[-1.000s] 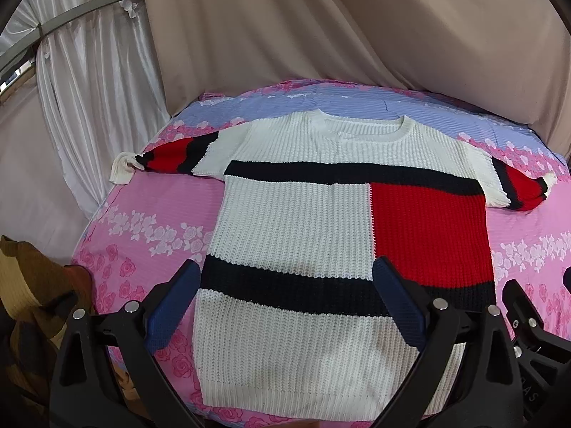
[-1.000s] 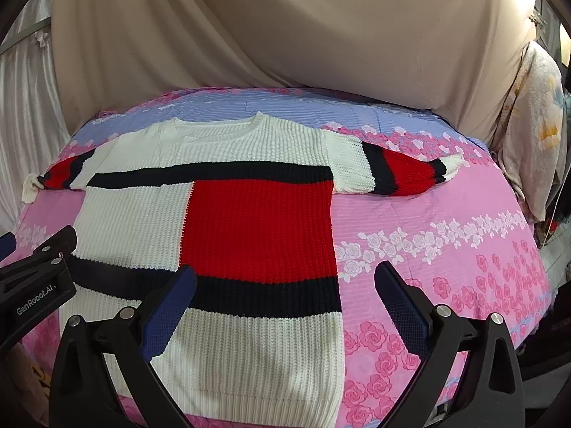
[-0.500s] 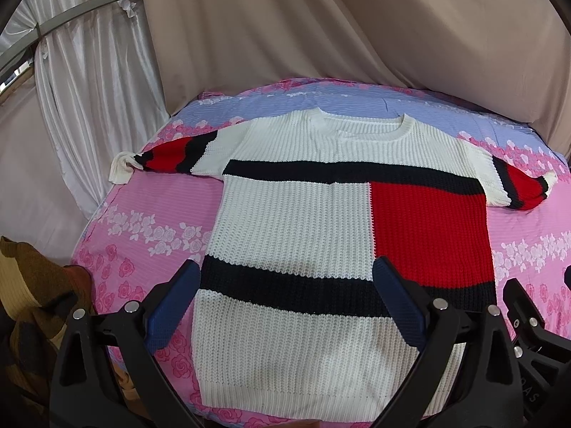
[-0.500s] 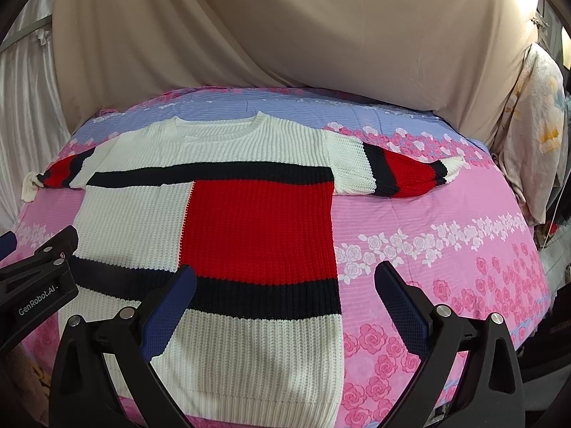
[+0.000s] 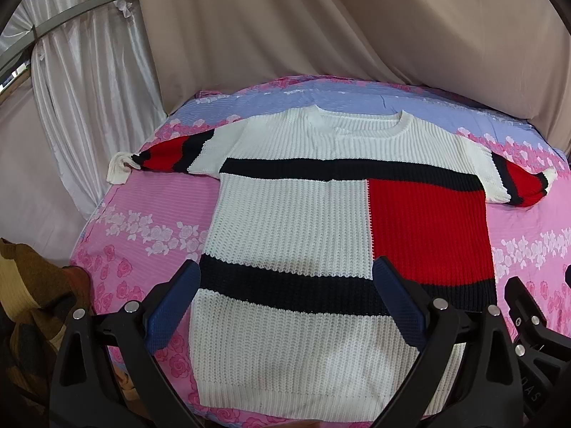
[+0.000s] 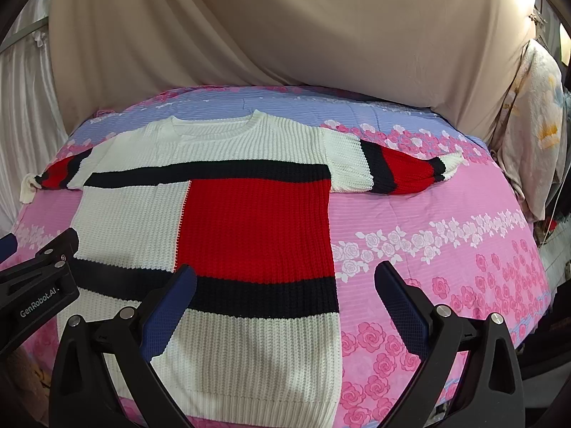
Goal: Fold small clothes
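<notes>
A knit sweater [image 5: 296, 221] in white, black and red lies flat and spread out on a pink floral bed sheet [image 5: 150, 214], collar at the far side, both sleeves stretched outwards. It also shows in the right wrist view [image 6: 249, 221]. My left gripper [image 5: 285, 303] is open and empty, hovering above the sweater's lower left part. My right gripper [image 6: 285, 303] is open and empty, above the sweater's lower right edge. The left gripper's body shows at the left edge of the right wrist view [image 6: 39, 285].
Beige cloth [image 5: 357, 35] hangs behind the bed and white curtains [image 5: 89, 71] hang at the left. A brown and yellow garment [image 5: 28, 285] lies off the bed's left edge. Floral fabric [image 6: 535, 125] hangs at the right.
Both grippers have drifted very slightly; the sweater sits a touch lower in view. Nothing was grasped or moved.
</notes>
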{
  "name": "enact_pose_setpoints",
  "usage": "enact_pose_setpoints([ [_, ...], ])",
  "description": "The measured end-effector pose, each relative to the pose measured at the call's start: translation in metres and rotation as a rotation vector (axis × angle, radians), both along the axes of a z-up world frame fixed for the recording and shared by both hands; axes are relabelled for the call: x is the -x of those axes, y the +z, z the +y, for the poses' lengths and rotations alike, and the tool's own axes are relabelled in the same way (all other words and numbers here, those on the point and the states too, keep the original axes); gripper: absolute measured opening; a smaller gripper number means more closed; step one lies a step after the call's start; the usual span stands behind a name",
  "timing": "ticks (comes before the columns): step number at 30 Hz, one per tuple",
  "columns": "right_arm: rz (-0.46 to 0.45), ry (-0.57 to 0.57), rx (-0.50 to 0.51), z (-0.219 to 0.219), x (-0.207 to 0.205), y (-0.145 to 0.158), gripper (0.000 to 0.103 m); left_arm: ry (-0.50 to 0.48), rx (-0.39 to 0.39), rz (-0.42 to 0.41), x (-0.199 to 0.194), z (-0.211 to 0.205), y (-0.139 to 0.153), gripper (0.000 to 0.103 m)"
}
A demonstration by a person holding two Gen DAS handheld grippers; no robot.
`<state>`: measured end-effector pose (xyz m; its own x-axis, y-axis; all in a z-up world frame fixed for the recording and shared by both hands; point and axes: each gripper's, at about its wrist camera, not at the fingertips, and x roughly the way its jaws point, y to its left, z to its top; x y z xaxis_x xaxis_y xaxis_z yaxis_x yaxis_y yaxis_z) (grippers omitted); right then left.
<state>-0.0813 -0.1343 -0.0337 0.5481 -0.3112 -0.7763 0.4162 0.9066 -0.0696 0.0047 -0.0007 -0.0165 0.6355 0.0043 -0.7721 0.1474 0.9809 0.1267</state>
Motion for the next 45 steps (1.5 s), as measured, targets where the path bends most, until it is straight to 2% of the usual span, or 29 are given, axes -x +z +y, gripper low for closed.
enact_pose_setpoints([
  [25, 0.028, -0.008, -0.014, -0.009, -0.006, -0.009, 0.098, -0.007, -0.021, 0.028, -0.009, -0.012, -0.006, 0.095],
  [41, 0.071, -0.015, -0.035, -0.030, -0.016, -0.021, 0.098, -0.026, -0.050, 0.062, -0.025, -0.042, -0.015, 0.095],
  [45, 0.071, -0.034, -0.089, -0.053, -0.021, -0.029, 0.098, -0.020, -0.031, 0.092, -0.030, -0.043, -0.021, 0.095],
])
